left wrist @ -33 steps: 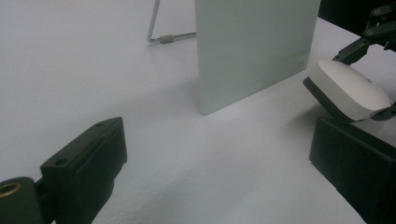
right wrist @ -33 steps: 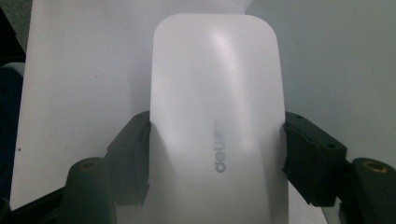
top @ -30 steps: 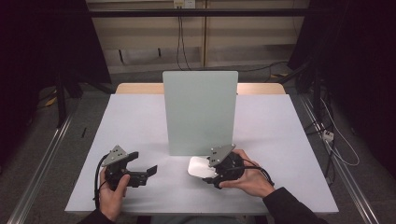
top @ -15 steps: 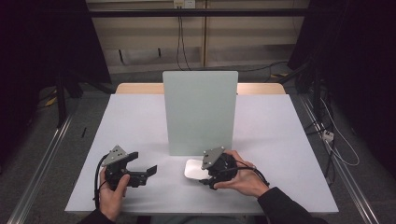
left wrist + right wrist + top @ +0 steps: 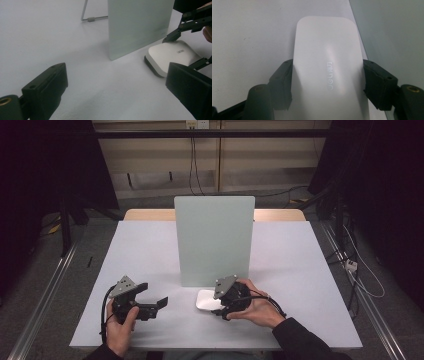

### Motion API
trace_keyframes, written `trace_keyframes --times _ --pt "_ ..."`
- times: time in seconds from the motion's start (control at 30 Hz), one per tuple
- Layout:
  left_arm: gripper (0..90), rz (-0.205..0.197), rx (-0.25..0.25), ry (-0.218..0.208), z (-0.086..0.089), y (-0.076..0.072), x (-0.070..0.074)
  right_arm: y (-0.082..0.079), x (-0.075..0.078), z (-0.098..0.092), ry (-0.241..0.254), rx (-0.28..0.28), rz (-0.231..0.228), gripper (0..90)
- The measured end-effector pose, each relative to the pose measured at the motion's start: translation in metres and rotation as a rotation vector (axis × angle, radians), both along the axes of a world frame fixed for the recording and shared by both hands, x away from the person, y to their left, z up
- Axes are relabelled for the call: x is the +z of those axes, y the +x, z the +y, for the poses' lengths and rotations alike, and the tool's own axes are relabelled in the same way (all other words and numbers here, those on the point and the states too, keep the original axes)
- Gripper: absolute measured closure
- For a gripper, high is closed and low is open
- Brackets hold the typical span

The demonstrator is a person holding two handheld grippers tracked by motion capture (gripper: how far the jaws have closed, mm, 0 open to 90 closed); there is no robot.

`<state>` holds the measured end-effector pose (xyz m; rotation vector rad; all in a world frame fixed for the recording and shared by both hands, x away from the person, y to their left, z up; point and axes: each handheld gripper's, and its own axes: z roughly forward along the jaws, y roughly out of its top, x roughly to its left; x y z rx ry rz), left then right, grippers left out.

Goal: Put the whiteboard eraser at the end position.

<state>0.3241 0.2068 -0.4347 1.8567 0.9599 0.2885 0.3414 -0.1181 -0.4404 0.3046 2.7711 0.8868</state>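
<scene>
Right tool [image 5: 216, 304]: my jaws clamped across the white box [image 5: 328, 65].
Left tool [image 5: 156, 304]: jaws apart, idle.
Risk: glossy sides may slip; box sits beside upright panel [image 5: 214, 237], so lifting might topple it.

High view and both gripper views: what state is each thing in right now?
White device: lying flat on the table, in front of the panel.
Right tongs: shut on the white device, pads against its two long sides.
Left tongs: open, nothing between them.
Pale green panel: standing upright, propped by a wire stand behind it.
</scene>
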Motion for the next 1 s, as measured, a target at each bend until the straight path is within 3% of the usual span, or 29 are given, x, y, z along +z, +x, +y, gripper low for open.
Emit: trace_keyframes --times 0.47,0.7,0.87,1.0 --pt "4.1 0.001 -0.001 0.006 -0.0006 0.0000 -0.0008 0.0069 -0.0035 -0.0052 0.053 -0.045 0.084 30.8" --pt "4.0 0.000 -0.003 0.001 0.0001 0.0000 -0.0004 0.0068 -0.0028 -0.0056 0.077 -0.063 0.087 27.9" --pt "4.0 -0.001 -0.005 0.000 -0.0001 -0.0004 0.0001 0.0059 0.0004 -0.0065 0.103 -0.086 0.063 19.6" --pt "4.0 -0.003 -0.005 -0.001 0.0000 -0.0008 0.0004 0.0067 0.0011 -0.0079 0.123 -0.106 0.072 14.4"
